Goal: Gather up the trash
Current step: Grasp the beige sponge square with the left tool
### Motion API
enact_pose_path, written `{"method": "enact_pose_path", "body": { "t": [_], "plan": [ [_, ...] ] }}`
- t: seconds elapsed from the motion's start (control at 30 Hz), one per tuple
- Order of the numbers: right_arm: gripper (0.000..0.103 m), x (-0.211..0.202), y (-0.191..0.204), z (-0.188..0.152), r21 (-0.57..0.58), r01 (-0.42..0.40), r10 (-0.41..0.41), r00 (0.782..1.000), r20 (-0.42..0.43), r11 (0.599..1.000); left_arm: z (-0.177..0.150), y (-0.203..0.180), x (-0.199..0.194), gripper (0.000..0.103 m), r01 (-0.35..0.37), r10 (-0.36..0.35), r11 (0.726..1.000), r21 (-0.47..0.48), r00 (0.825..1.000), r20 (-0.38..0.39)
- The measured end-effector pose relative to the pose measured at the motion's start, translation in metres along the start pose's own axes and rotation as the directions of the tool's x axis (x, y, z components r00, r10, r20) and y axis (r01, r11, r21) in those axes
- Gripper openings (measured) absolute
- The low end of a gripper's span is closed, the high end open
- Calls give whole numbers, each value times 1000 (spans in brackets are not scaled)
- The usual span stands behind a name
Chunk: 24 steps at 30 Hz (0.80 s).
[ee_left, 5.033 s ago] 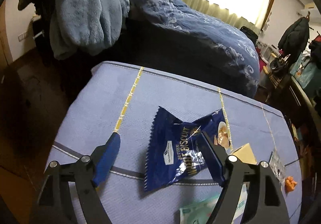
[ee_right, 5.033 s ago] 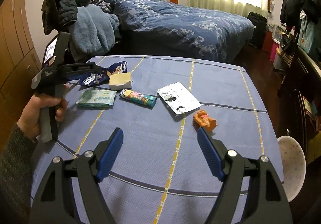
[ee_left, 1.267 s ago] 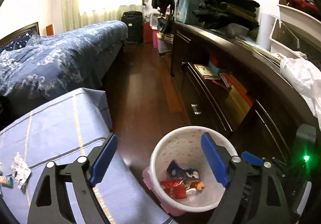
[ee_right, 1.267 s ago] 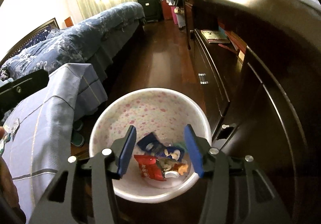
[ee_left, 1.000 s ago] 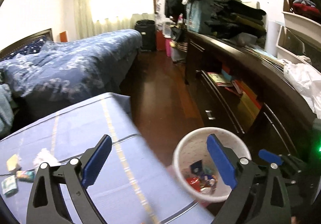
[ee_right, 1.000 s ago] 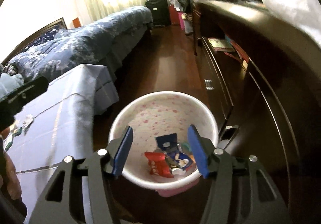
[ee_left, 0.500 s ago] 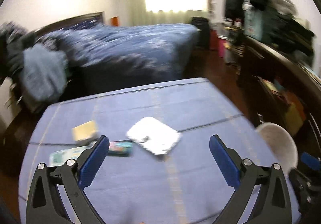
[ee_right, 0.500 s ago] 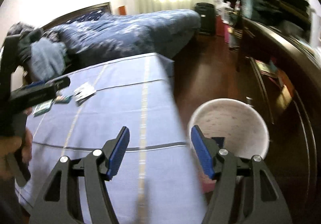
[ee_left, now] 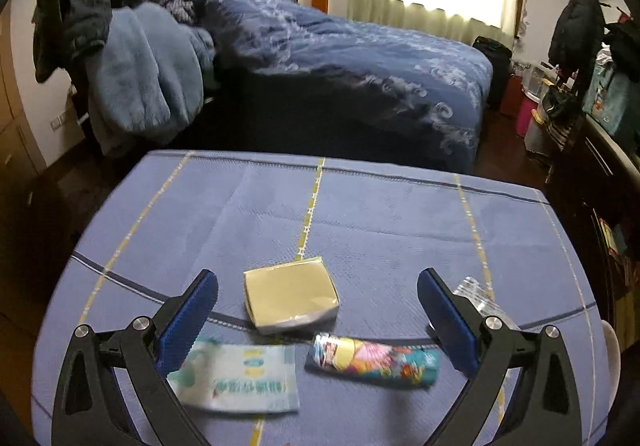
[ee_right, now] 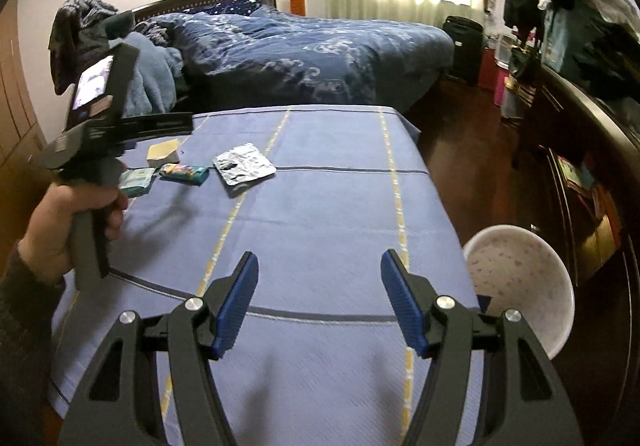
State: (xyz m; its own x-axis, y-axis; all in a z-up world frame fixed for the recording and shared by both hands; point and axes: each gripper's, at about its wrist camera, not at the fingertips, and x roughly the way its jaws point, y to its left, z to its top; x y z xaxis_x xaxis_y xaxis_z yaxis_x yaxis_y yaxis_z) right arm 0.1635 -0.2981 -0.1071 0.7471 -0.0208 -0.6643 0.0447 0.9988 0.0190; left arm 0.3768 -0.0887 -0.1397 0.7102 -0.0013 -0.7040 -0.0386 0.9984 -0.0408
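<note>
The left gripper's [ee_left: 318, 310] fingers [ee_left: 188, 312] are wide apart and holding nothing, now swinging back from the bin [ee_right: 520, 278] to the table [ee_left: 360, 206]. The yellow box [ee_left: 290, 296], candy wrapper [ee_left: 372, 360] and tissue pack [ee_left: 240, 378] are waiting below. The right gripper [ee_right: 320, 302] is hanging open too, so more trash is getting picked next.

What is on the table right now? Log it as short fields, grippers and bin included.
surface: table with blue cloth
trash left: yellow box; green tissue pack; colourful wrapper; silver foil packet
layout: box behind the pack and wrapper; foil packet to their right
left gripper: open, empty, over the box
right gripper: open, empty, above the table's near edge
bin: white, on the floor by the table's right edge; contents not visible
</note>
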Motion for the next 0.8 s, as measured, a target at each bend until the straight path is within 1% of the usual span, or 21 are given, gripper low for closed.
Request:
{"method": "enact_pose_path", "body": {
  "t": [0.27, 0.3, 0.33, 0.37, 0.4, 0.43, 0.47, 0.5, 0.53, 0.67, 0.73, 0.8],
  "plan": [
    [65, 11, 17, 15, -30, -34, 34, 999, 2, 999, 2, 3, 23, 98, -2, 2, 1000, -10, 999, -47],
    [65, 14, 18, 17, -30, -42, 42, 999, -1, 999, 2, 4, 26, 94, -2, 2, 1000, -12, 999, -54],
    [65, 18, 20, 20, -26, -57, 56, 998, -6, 998, 3, 7, 29, 86, 4, -6, 1000, -19, 998, -70],
    [65, 21, 22, 22, -21, -64, 64, 998, -13, 998, 3, 8, 32, 82, 14, -16, 1000, -27, 996, -84],
    [65, 25, 24, 25, -13, -73, 73, 997, -22, 997, 3, 9, 34, 73, 17, -20, 999, -32, 995, -94],
    [65, 28, 26, 28, -8, -80, 80, 996, -28, 997, 3, 11, 36, 70, 15, -19, 999, -33, 995, -102],
    [65, 31, 28, 30, -7, -85, 85, 996, -32, 996, 3, 11, 35, 65, 14, -17, 999, -29, 995, -97],
    [65, 32, 30, 33, -8, -90, 90, 995, -35, 996, 3, 11, 36, 54, 10, -11, 1000, -18, 995, -99],
    [65, 37, 34, 38, -8, -99, 99, 994, -37, 995, 3, 11, 36, 51, 1, -3, 1000, -11, 995, -98],
    [65, 56, 44, 52, -17, -97, 96, 994, -48, 995, 3, 19, 32, 51, 19, -21, 1000, -19, 995, -99],
    [65, 74, 49, 61, -26, -88, 87, 994, -65, 996, 6, 26, 22, 51, 20, -22, 999, -29, 997, -79],
    [65, 92, 50, 67, -20, -100, 98, 991, -93, 995, 10, 36, 6, 51, 19, -20, 999, -37, 999, -49]
  ]
}}
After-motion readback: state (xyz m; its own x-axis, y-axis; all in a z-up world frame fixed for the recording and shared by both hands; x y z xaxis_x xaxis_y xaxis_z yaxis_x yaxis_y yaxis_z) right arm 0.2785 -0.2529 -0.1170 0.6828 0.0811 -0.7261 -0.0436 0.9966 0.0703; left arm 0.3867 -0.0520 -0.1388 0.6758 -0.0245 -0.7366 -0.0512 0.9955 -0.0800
